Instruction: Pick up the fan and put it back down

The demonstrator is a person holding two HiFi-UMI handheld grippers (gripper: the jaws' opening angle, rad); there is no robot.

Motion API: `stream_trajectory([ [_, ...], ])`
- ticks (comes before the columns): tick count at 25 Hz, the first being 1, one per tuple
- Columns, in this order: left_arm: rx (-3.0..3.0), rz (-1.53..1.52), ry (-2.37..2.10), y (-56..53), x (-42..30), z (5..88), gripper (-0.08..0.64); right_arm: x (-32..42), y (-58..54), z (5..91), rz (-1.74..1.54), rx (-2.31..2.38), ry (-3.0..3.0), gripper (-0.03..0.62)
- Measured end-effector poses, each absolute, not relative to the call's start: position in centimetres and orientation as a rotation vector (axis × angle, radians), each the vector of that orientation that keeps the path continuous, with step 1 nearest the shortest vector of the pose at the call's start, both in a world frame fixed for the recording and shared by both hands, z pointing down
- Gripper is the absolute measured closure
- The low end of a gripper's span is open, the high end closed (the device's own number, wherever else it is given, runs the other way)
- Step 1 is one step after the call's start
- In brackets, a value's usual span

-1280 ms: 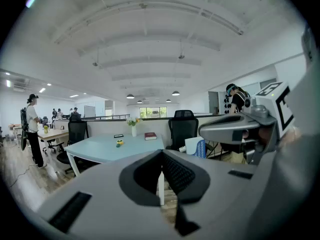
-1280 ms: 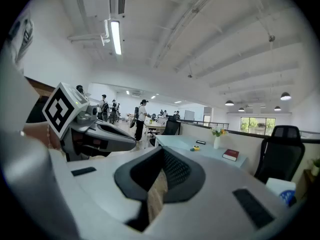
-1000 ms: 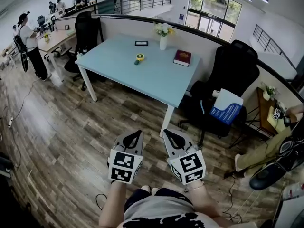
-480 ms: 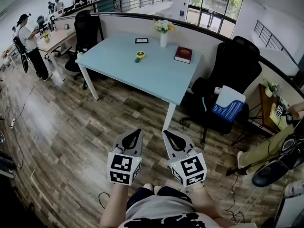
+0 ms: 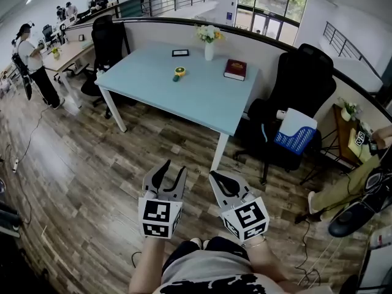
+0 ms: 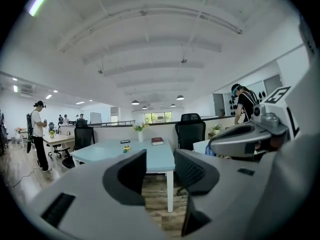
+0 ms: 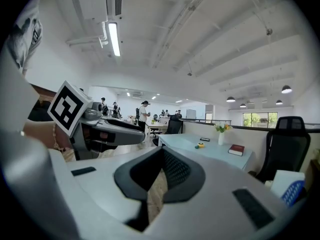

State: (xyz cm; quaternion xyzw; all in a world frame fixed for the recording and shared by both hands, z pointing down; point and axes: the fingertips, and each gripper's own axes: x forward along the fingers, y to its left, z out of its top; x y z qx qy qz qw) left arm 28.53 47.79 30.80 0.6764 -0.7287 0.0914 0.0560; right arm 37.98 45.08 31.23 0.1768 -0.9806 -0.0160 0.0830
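The small yellow fan point(image 5: 179, 73), laid far off on the blue table point(image 5: 202, 103), is guessed to be light and hard, best pinched softly round its middle; the left gripper point(image 5: 174, 168) has just been spread open with nothing inside, and the right gripper point(image 5: 212, 176) is kept pressed together.

The distant yellow item point(image 5: 179, 73) is too small to identify.

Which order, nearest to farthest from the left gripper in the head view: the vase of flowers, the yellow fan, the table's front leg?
1. Table's front leg, at the table's near corner, just ahead and to the right of the left gripper.
2. Yellow fan, in the middle of the tabletop.
3. Vase of flowers, at the table's far edge.
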Motion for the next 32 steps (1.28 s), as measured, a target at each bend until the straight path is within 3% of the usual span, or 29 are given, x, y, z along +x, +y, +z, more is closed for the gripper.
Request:
stream_trajectory([
  [7, 2.021, 0.161, -2.303, 48.7, 24.7, 29.4, 0.228, 35.4, 46.3, 31.6, -0.087, 0.495, -2.915, 0.589],
  [19, 1.976, 0.174, -2.275, 47.7, 21.9, 31.7, 0.227, 34.0, 43.6, 32.6, -0.045, 0.526, -2.901, 0.589],
  [32, 1.924, 0.263, -2.33, 38.6, 15.0, 32.3, 0.227, 25.6, 34.1, 32.5, -0.023, 0.442, -2.961, 0.589],
])
